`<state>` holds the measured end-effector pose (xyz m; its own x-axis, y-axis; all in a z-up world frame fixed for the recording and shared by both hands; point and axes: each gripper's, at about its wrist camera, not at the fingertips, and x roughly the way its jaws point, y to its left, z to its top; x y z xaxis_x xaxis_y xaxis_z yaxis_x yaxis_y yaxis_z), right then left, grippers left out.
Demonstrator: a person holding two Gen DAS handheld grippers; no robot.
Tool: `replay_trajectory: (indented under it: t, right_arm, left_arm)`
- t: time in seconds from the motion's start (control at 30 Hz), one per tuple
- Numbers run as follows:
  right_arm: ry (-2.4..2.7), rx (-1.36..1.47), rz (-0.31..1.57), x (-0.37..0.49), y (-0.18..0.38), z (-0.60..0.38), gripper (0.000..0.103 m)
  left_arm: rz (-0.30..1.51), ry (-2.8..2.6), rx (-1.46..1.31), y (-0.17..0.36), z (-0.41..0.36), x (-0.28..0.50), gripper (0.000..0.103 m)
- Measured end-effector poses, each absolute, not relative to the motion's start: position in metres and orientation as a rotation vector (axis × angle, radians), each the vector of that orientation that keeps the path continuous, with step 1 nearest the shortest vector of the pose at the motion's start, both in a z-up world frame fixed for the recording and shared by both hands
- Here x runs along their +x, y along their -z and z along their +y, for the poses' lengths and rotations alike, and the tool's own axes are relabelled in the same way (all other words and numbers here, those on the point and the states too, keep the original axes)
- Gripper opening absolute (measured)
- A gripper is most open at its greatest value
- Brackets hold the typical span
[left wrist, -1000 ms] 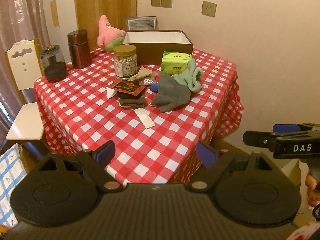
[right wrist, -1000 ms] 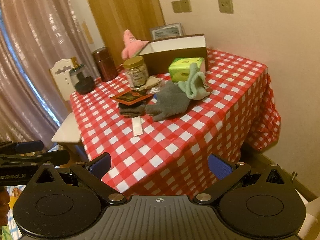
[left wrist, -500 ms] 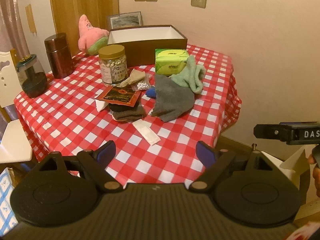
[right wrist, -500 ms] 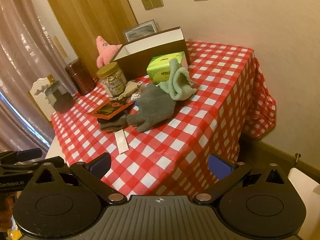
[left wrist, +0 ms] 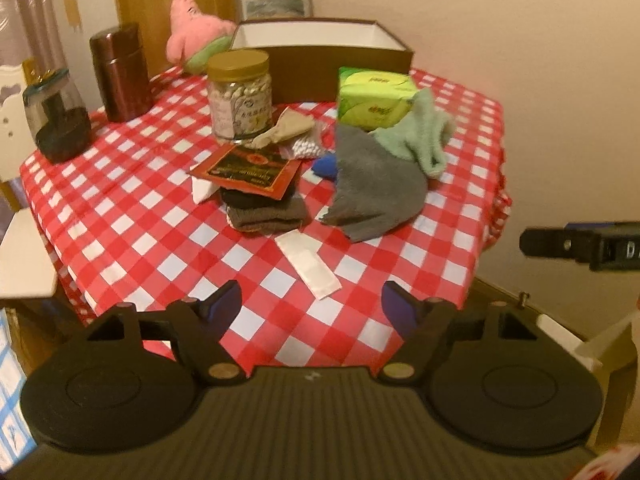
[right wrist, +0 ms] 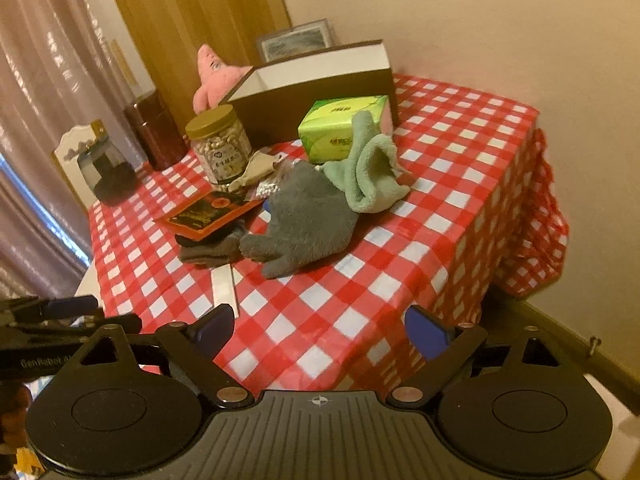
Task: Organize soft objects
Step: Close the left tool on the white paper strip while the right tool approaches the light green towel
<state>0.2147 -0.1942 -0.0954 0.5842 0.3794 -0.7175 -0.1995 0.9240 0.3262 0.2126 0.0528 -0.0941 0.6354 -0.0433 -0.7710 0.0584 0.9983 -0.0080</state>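
A grey cloth (left wrist: pixel 374 192) (right wrist: pixel 308 212), a mint green cloth (left wrist: pixel 424 138) (right wrist: pixel 372 172) and folded dark socks (left wrist: pixel 266 212) (right wrist: pixel 212 250) lie mid-table on the red checked tablecloth (left wrist: pixel 160 232). A pink star plush (left wrist: pixel 192 28) (right wrist: pixel 214 76) leans behind an open brown box (left wrist: pixel 324 56) (right wrist: pixel 316 88) at the back. My left gripper (left wrist: pixel 312 306) is open and empty over the table's near edge. My right gripper (right wrist: pixel 320 328) is open and empty, also short of the table.
A nut jar (left wrist: pixel 240 92), brown canister (left wrist: pixel 120 72), dark glass jar (left wrist: pixel 56 120), green tissue pack (left wrist: pixel 372 98), red packet (left wrist: pixel 248 170), bag of white beads (left wrist: pixel 304 146) and white strip (left wrist: pixel 308 264) share the table. A white chair (left wrist: pixel 20 256) stands left. A wall is right.
Both grippers have moved closer to the table and tilted down, so the cloths and box look larger and nearer. Both jaws stay open.
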Motion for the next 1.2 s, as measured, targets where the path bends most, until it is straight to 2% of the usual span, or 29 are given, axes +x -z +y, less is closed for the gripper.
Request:
replay_trajectory:
  t: [0.27, 0.37, 0.87, 1.03, 1.13, 1.2]
  right_arm:
    - [-0.508, 0.118, 0.935, 0.301, 0.117, -0.208, 0.091]
    - [-0.572, 0.083, 0.953, 0.329, 0.127, -0.212, 0.091]
    - [-0.746, 0.028, 1.001, 0.406, 0.156, -0.232, 0.090]
    - [-0.760, 0.026, 1.017, 0.417, 0.163, -0.230, 0.090]
    - [-0.764, 0.024, 1.028, 0.420, 0.166, -0.230, 0.090]
    - [-0.760, 0.022, 1.032, 0.422, 0.168, -0.229, 0.090]
  left_arm:
    - [0.962, -0.093, -0.062, 0.137, 0.028, 0.259, 0.064]
    - [0.984, -0.157, -0.087, 0.151, 0.018, 0.272, 0.064]
    - [1.015, -0.386, -0.179, 0.182, 0.004, 0.306, 0.051]
    - [1.023, -0.418, -0.202, 0.189, 0.009, 0.313, 0.041]
    - [1.028, -0.428, -0.216, 0.192, 0.013, 0.316, 0.040]
    - [1.038, -0.420, -0.230, 0.195, 0.015, 0.316, 0.033]
